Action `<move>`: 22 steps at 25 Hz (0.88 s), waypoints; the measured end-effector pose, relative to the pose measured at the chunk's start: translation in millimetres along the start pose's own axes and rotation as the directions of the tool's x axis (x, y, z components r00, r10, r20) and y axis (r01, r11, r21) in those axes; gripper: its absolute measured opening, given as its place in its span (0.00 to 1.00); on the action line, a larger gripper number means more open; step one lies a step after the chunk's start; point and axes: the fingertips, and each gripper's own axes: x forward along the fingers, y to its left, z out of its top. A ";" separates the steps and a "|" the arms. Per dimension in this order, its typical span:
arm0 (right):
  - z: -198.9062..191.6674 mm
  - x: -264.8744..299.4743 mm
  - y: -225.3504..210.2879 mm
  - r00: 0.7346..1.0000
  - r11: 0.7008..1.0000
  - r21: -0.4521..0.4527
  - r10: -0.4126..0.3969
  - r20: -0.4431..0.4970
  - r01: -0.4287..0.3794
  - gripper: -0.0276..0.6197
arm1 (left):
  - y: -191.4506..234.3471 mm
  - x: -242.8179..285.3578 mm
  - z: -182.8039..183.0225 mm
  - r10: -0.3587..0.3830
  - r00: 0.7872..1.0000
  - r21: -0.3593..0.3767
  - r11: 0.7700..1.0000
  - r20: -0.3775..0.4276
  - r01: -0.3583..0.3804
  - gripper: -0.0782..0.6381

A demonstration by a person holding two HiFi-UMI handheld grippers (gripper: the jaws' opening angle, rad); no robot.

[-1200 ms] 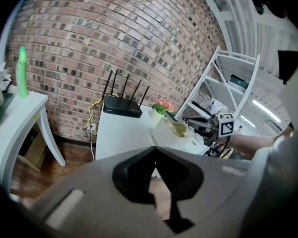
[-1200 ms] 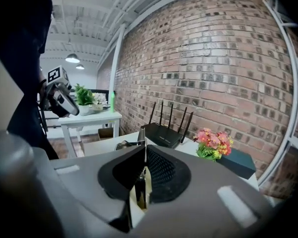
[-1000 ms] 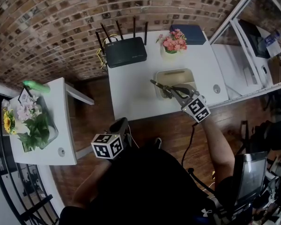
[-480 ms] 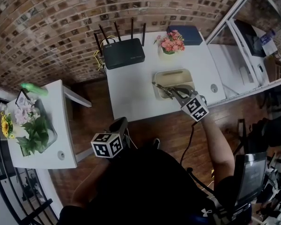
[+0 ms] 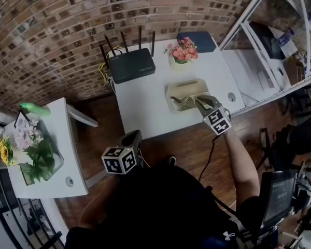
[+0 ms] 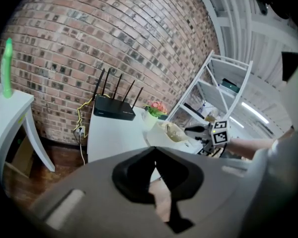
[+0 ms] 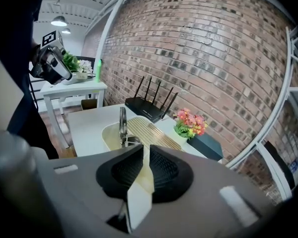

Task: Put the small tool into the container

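A cream container (image 5: 189,82) stands near the front right of the white table (image 5: 145,102). The small metal tool (image 5: 179,100) lies in it, with one handle sticking up in the right gripper view (image 7: 122,120). My right gripper (image 5: 196,101) hangs over the container's near right rim. Its jaws have just been opening; a narrow gap shows between them (image 7: 143,150), and the tool rests just beyond the tips, not pressed by the pads. My left gripper (image 5: 135,134) is held low in front of the table, its tips together (image 6: 154,150) on nothing.
At the table's back stand a black router (image 5: 130,65), a pot of pink flowers (image 5: 180,53) and a dark blue box (image 5: 197,40). A white side table (image 5: 62,139) at left bears flowers and a green bottle (image 5: 33,108). White shelving (image 5: 259,45) stands at right.
The right gripper has dipped toward the container and its jaws have parted. The tool, earlier held slanting over the container, now lies inside it. The left gripper stays put.
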 end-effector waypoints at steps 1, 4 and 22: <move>-0.6 -4.5 -1.7 1.000 1.000 0.011 -0.016 0.001 0.016 0.11 | -0.3 0.8 1.0 -0.009 1.000 0.003 1.000 -0.002 0.009 0.11; 0.7 -21.1 -5.1 0.998 0.995 0.071 -0.066 0.023 0.065 0.11 | -0.9 3.3 3.0 -0.033 0.999 0.011 0.999 -0.010 0.033 0.11; 26.4 -126.9 78.2 0.942 0.611 0.783 -0.316 0.112 0.111 0.07 | -28.3 11.4 -50.6 -0.264 0.943 0.030 0.961 -0.202 0.275 0.11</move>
